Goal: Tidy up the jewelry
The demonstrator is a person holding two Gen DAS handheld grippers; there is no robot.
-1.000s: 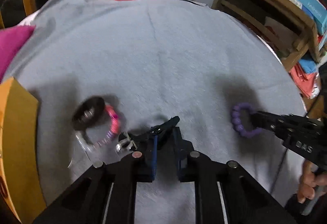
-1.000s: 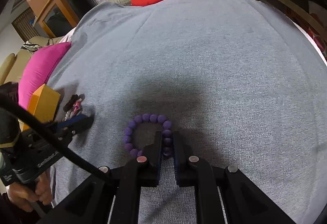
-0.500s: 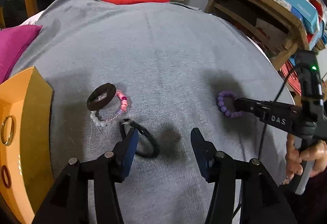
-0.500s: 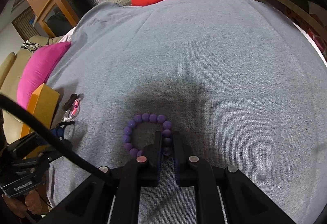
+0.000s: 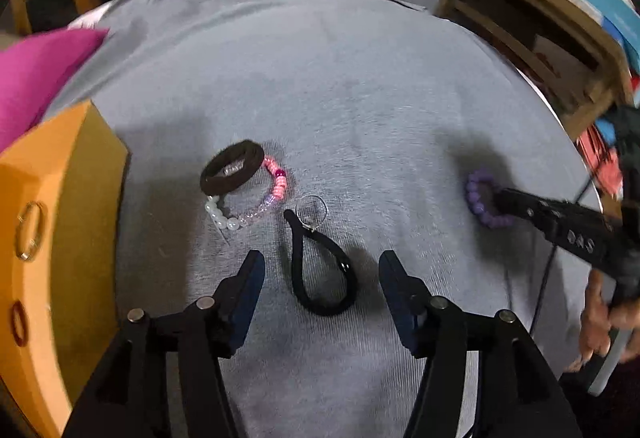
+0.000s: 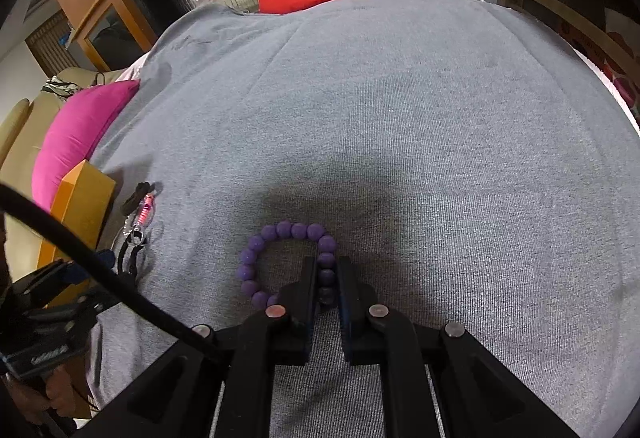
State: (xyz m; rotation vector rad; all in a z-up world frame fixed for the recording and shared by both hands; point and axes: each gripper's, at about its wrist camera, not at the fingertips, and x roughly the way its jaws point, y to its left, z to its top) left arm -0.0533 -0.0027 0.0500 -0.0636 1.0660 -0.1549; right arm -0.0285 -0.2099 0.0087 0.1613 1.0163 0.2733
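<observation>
Left claw (image 5: 320, 266) spread wide, straddling black cord (image 5: 320, 270) on grey cloth (image 5: 360, 98). Right claw (image 6: 325, 270) clamped on purple bracelet (image 6: 280, 246), mid-cloth. Orange box (image 5: 60, 218) at left edge; bare cloth beyond.

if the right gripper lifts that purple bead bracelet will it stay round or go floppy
Probably floppy: the purple bead bracelet is separate round beads strung in a loop, so it would likely sag into a teardrop below the right gripper, which is shut on one side only. The smooth beads might slip or swing. It looks light.
</observation>
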